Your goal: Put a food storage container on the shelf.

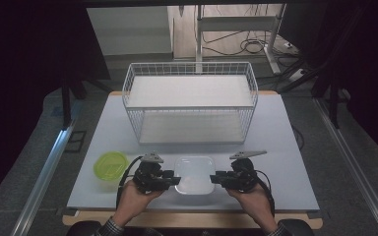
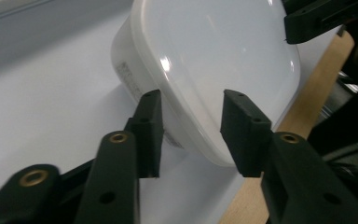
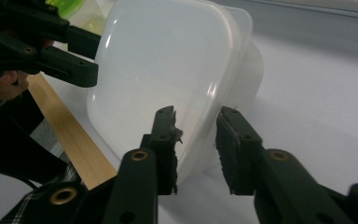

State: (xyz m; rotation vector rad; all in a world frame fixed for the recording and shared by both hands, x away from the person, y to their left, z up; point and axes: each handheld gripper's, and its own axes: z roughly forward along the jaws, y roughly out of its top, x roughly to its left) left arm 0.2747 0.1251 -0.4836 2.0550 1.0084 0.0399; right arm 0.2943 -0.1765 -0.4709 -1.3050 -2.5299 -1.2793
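A white translucent plastic container (image 1: 195, 173) with its lid on lies near the table's front edge, between my two grippers. My left gripper (image 1: 177, 181) comes at it from the left. In the left gripper view its jaws (image 2: 193, 133) straddle the container (image 2: 214, 51) at the edge, one pad on the body and one on the lid. My right gripper (image 1: 212, 178) meets it from the right. Its jaws (image 3: 198, 144) clamp the opposite edge of the container (image 3: 168, 60) the same way. Each gripper view also shows the other gripper at the far edge.
A yellow-green round bowl (image 1: 110, 165) sits to the left of my left hand. A white wire basket (image 1: 189, 64) stands at the back middle of the pale table (image 1: 285, 162). The table's wooden front edge (image 3: 74, 135) runs just below the container.
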